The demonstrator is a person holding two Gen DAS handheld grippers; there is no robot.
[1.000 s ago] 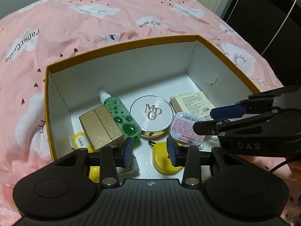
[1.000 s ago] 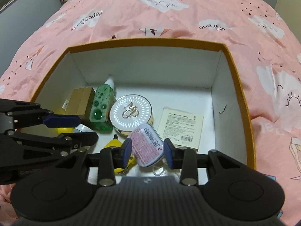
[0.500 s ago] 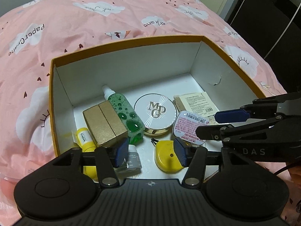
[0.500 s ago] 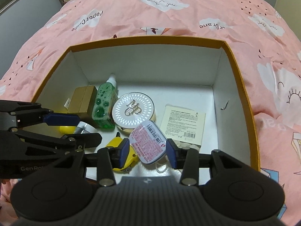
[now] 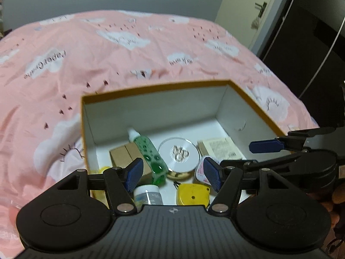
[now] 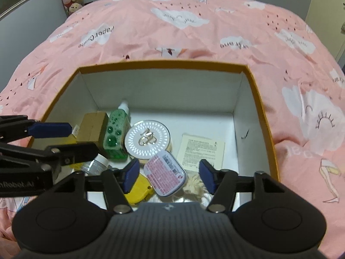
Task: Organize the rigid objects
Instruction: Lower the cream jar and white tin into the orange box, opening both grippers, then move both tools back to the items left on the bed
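Both tools are standing released over the box (image 6: 262, 116), which is sitting on the pink bed cover (image 6: 172, 26). The jaws of the left tool (image 5: 172, 173) and the right tool (image 6: 168, 173) have just been opening, and their pads are pressing on nothing.

The things being organized are lying together on the box floor, towards its 7 o'clock corner in the right wrist view. The pink tin (image 6: 165, 176) is lying flat between the right tool's blue pads without touching them. It is probably light, stiff and smooth-lidded, so a hold across its two long edges looks safer than one on the rounded corners. The round compact (image 6: 147, 139), touching the tin at its 11 o'clock, looks hard but likely fragile inside, with a slippery lid; pinching its rim would be the choice. The green bottle (image 6: 115, 135), lying at the compact's 9 o'clock, is probably heavier with liquid and best held at mid-body.

The right wrist view is showing a pale tassel (image 6: 194, 186) at the tin's 4 o'clock and the whole paper leaflet (image 6: 201, 151), which the left view mostly misses. The left wrist view is showing the yellow tape measure (image 5: 192, 194) face-on and the small jar (image 5: 147, 195) at its 9 o'clock, both half hidden in the other view.
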